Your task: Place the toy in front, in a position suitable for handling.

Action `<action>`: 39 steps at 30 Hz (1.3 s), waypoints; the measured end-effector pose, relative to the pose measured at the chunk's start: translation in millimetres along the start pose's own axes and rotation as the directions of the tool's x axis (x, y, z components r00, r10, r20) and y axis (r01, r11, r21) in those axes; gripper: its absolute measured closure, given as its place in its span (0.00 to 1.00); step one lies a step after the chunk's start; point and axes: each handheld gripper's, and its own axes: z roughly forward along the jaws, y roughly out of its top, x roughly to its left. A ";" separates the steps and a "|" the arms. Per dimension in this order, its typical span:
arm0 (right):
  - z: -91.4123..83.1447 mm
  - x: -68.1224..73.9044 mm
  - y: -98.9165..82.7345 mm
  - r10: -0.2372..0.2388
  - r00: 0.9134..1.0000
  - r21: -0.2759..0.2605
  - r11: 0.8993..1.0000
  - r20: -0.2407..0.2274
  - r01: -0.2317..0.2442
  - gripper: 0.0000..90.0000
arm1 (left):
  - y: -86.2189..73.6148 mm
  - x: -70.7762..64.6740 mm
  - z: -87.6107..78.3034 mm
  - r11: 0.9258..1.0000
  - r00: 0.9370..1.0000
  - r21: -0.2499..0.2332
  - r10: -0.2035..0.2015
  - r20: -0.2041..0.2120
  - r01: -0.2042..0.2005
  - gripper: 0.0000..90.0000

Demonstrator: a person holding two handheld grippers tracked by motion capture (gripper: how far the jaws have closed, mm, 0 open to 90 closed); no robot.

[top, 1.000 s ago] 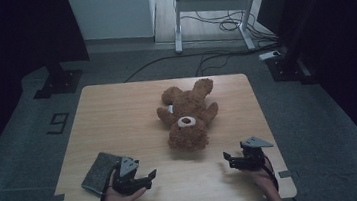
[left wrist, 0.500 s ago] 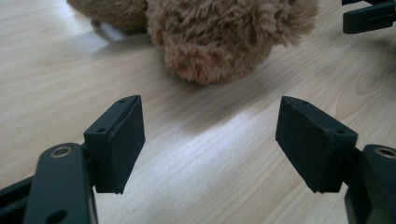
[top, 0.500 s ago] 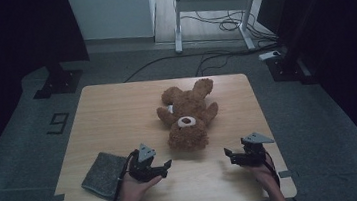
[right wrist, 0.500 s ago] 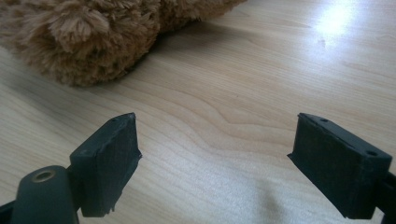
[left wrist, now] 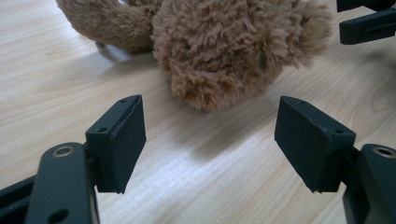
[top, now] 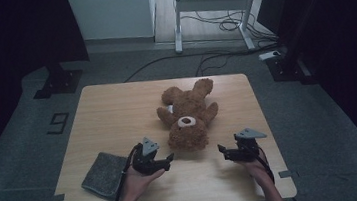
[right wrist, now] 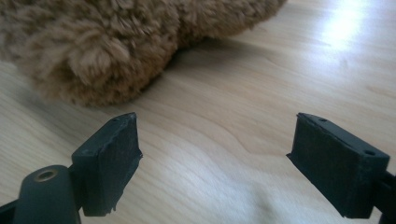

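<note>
1. The fluffy brown plush teddy bear lies on its back mid-way across the light wooden tabletop, head toward the person.
2. The left hand-held gripper sits just left of the bear's head, jaws spread wide, empty.
3. The right hand-held gripper flanks the head's other side, equally wide, gripping nothing.
4. A grey felt pad rests near the left forearm.

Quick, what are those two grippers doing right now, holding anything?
Left gripper: open, holding nothing, just short of the fluffy brown teddy bear.
Right gripper: open, holding nothing, beside the bear's head.
</note>
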 end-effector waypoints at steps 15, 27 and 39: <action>20.8 3.8 18.9 0.003 1.000 0.003 1.000 -0.015 -0.003 0.18 | 11.5 -2.5 28.7 0.999 0.999 0.033 0.022 0.028 -0.023 0.26; 35.9 -9.8 37.3 0.000 1.000 -0.011 1.000 0.009 0.000 0.20 | 14.5 -0.6 57.9 0.997 0.999 0.078 0.021 0.036 -0.024 0.25; 48.1 -21.9 46.1 0.059 0.998 -0.034 0.998 -0.010 -0.059 0.20 | 15.2 -1.2 65.9 0.997 0.999 0.067 0.037 0.039 -0.040 0.50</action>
